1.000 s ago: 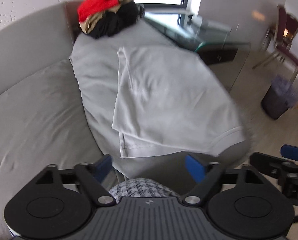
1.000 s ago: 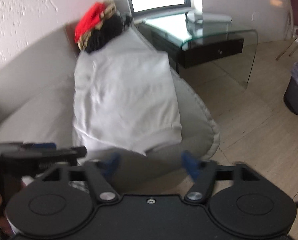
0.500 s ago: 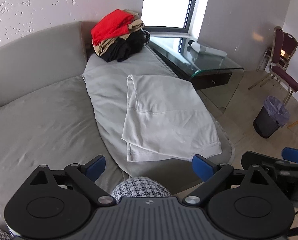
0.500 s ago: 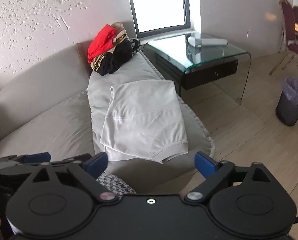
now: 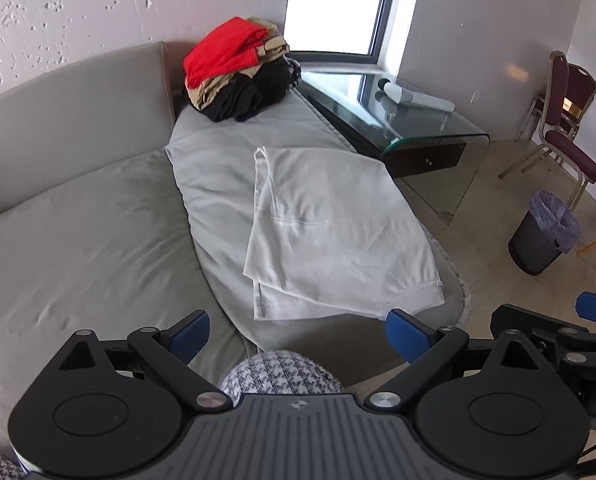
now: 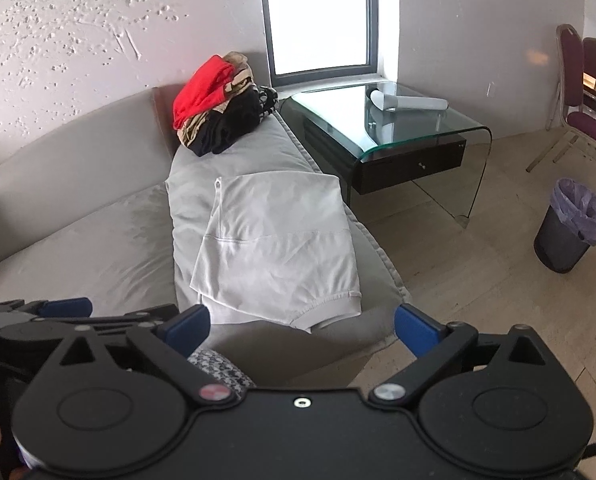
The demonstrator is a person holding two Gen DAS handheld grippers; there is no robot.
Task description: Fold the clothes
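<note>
One long grey sofa (image 5: 78,208) fills the wall side of the room, and on its end cushion a pale grey garment (image 5: 334,232) lies folded flat, with a heap of red, tan and black clothes (image 5: 238,76) at the far end by the window. Both tools hang above the near edge, the left gripper (image 5: 298,332) and right gripper (image 6: 302,322) each spread wide with nothing between the blue pads.

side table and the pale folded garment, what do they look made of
Clear bent-glass side table: glass, glossy; it mirrors the window and the floor shows through its curved edge. Pale grey folded garment: soft knit, probably cotton jersey, matte, with stitched seams and a ribbed hem.
</note>
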